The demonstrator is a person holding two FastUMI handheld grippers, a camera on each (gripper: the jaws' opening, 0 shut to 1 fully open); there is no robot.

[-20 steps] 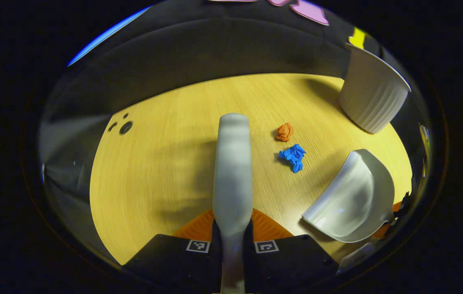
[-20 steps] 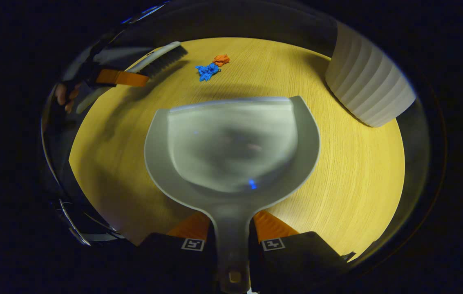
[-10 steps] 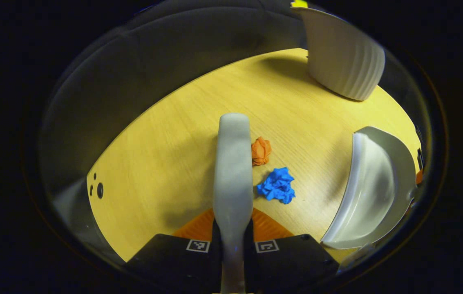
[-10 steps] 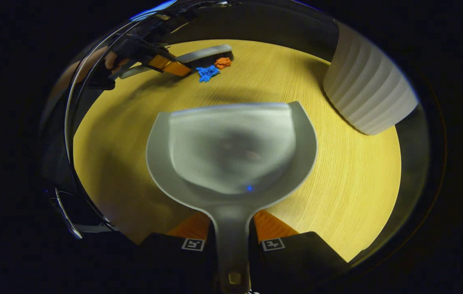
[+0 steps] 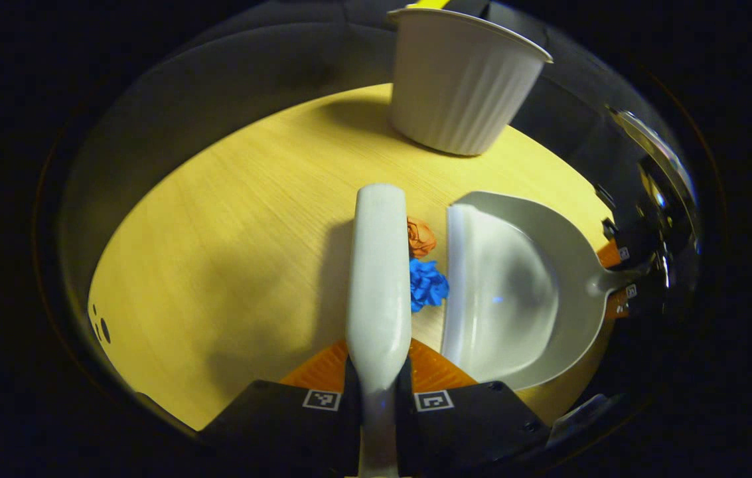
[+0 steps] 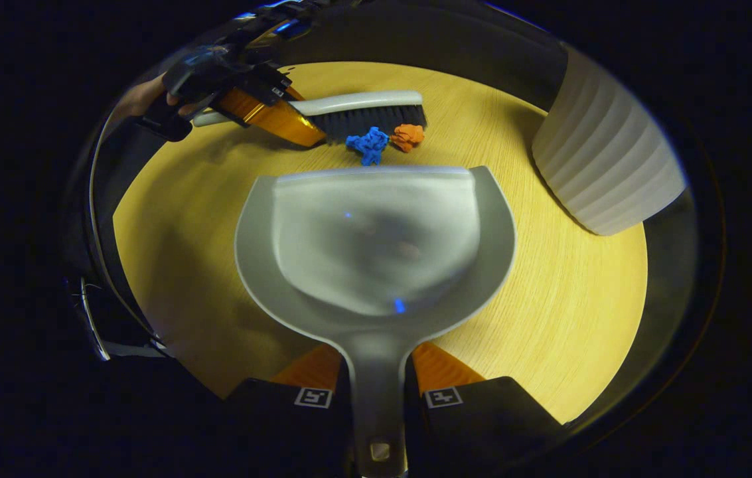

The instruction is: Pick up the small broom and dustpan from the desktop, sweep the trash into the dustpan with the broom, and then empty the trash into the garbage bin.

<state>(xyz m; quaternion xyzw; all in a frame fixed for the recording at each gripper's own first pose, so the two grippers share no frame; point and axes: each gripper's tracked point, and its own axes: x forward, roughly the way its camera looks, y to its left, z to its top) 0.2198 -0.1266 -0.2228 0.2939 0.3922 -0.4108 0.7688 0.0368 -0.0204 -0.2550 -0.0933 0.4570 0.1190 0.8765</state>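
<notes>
The blue wad (image 6: 368,145) and orange wad (image 6: 408,137) lie on the desktop (image 6: 568,292) between the broom (image 6: 356,114) bristles and the dustpan (image 6: 376,245) lip, just beside both. The left gripper (image 5: 377,372) clamps the broom handle; the right gripper (image 6: 376,378) clamps the dustpan handle. The broom's long axis runs parallel to the lip, so I judge a short push toward the dustpan should do it.

Worktop (image 6: 568,318): light wood grain, rounded outline in both views. White ribbed bin (image 5: 462,86) stands upright on it at the far edge in the left gripper view. Blue crumpled scrap (image 6: 368,145) and orange crumpled scrap (image 6: 409,136) lie side by side on the surface, just beyond the dustpan (image 6: 376,239) lip. Small dark holes (image 5: 102,325) sit near the worktop's left edge.
</notes>
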